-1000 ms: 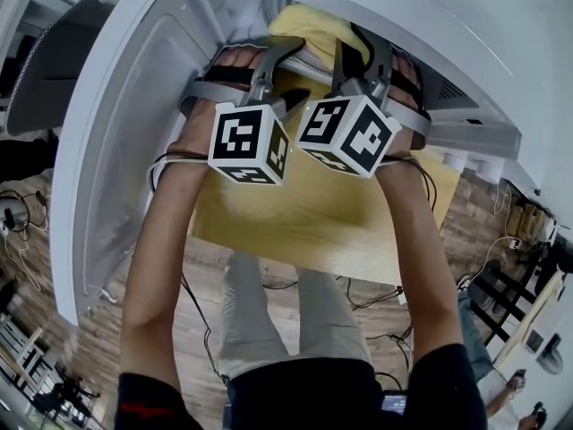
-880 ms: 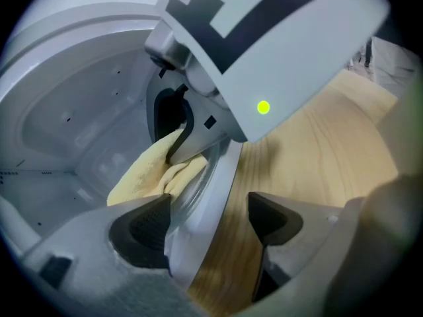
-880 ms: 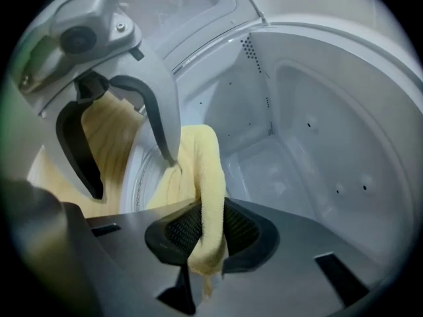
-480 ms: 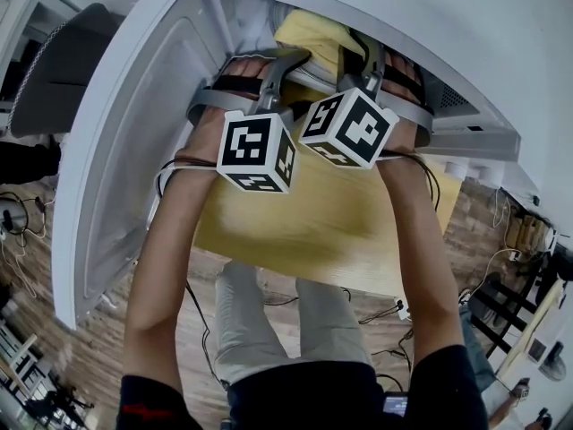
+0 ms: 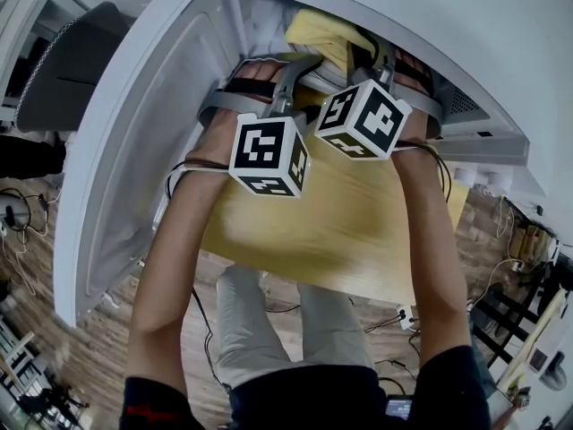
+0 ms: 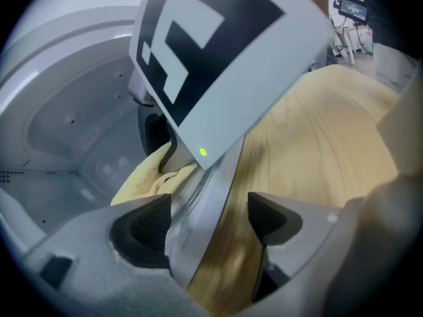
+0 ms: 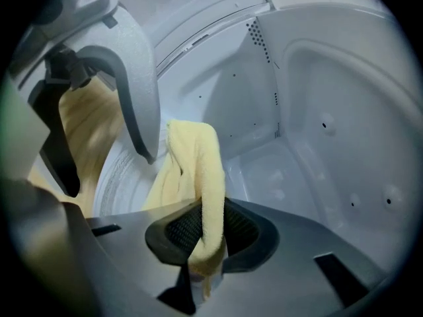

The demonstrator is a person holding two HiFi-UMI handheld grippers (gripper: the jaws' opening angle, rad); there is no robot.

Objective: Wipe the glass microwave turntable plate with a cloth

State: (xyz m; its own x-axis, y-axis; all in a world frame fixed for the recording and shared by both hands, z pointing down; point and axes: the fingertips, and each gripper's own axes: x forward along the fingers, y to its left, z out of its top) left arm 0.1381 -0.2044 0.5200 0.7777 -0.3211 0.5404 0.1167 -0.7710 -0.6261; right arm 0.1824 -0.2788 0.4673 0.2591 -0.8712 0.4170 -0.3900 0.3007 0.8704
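The glass turntable plate stands on edge at the mouth of the microwave, and the wooden table shows through it. My left gripper is shut on its rim. In the right gripper view the plate sits between the left gripper's fingers. My right gripper is shut on a yellow cloth that lies against the plate's far face. In the head view the left gripper and right gripper reach side by side into the oven, with the cloth bunched above them.
The microwave door hangs open at the left. The white cavity surrounds the cloth and both sets of jaws. A wooden table lies under the person's forearms. The right gripper's marker cube fills much of the left gripper view.
Both hands and their grippers have drifted a little to the right and deeper toward the microwave. The holds on the plate and the cloth are unchanged.
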